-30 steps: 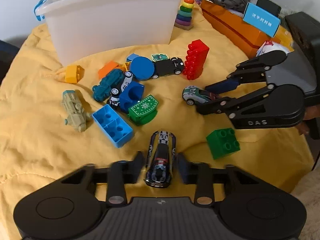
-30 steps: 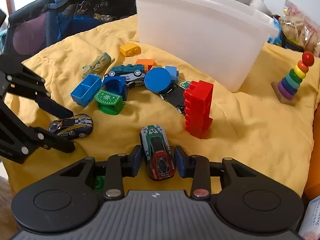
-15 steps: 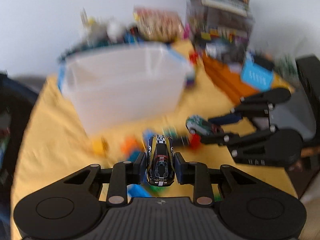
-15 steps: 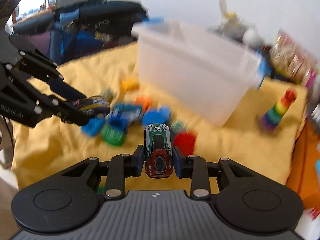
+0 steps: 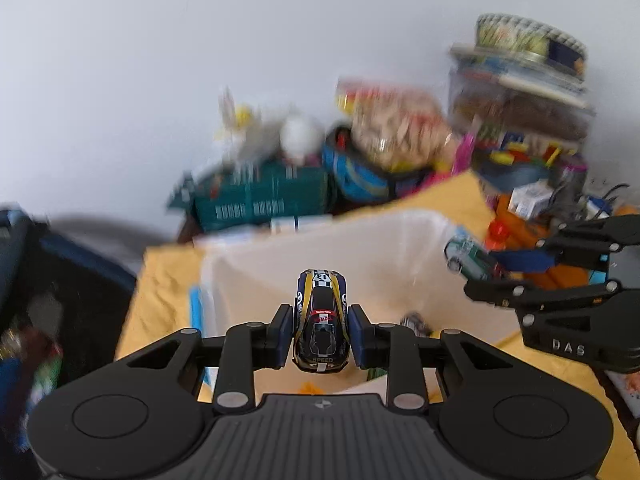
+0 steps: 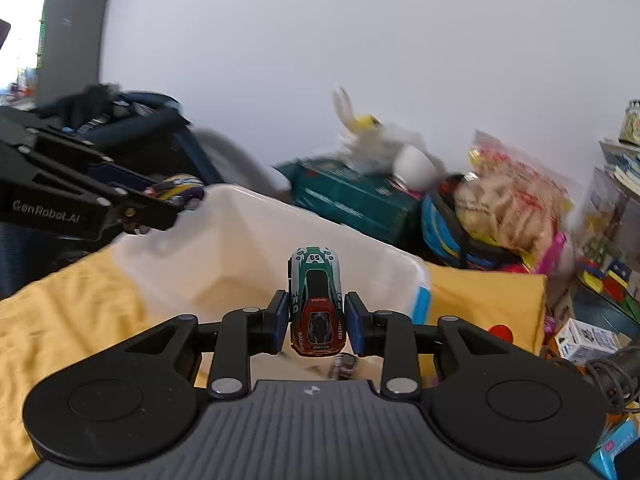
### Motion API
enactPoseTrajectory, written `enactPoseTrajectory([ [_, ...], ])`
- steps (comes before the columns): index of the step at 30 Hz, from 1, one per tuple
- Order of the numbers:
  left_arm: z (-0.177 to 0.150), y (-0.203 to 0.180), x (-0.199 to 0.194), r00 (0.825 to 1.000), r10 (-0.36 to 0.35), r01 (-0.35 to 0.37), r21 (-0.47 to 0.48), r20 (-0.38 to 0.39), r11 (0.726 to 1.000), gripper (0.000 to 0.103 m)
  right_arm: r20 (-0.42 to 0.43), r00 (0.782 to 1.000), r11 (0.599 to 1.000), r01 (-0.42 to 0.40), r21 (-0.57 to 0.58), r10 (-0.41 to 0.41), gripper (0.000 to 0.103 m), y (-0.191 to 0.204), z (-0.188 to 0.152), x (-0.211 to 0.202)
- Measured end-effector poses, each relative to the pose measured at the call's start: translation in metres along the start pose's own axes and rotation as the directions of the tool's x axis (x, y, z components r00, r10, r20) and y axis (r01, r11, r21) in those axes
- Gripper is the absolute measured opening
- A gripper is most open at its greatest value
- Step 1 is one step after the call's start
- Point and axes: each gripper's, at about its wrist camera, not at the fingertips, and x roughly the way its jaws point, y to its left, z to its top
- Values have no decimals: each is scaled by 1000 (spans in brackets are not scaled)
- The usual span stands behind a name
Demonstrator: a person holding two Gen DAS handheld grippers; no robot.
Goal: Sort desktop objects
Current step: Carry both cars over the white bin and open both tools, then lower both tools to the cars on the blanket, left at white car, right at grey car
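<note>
Now, starting at the left, the left gripper is clamped on a black toy car: its blue pads press both flanks near the rear. The car's long axis runs along the fingers, nose pointing away from the camera and out over the open white bin. It is black with yellow side stripes, a white-striped hood bearing a number, and "SPEED" across the tail. It hangs above the bin's interior, clear of the yellow cloth.

Further right, the right gripper grips a green toy car the same way, pads tight on its sides. That car also lies lengthwise between the fingers, nose forward toward the bin's far wall. Its front is green and silver with "59" on the hood, its rear red. It too is held over the bin, where another small car, blurred, lies on the floor.
</note>
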Motion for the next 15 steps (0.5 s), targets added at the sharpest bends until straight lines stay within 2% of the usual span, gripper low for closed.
enactPoseTrajectory([
  [4, -9, 0, 18, 999, -3, 3, -2, -40, 1000, 41, -62, 998, 999, 7, 32, -5, 34, -4, -4, 28],
  [6, -14, 0, 15, 999, -10, 10, -2, -31, 1000, 44, -84, 996, 999, 13, 33, -10, 35, -1, -9, 32],
  [12, -30, 3, -11, 1000, -14, 14, -29, 0, 999, 49, -45, 999, 997, -4, 73, 8, 35, -5, -9, 13],
  [15, -49, 1, -30, 1000, -9, 10, -53, 18, 999, 55, -18, 999, 993, -42, 106, 44, 36, -6, -11, -5],
])
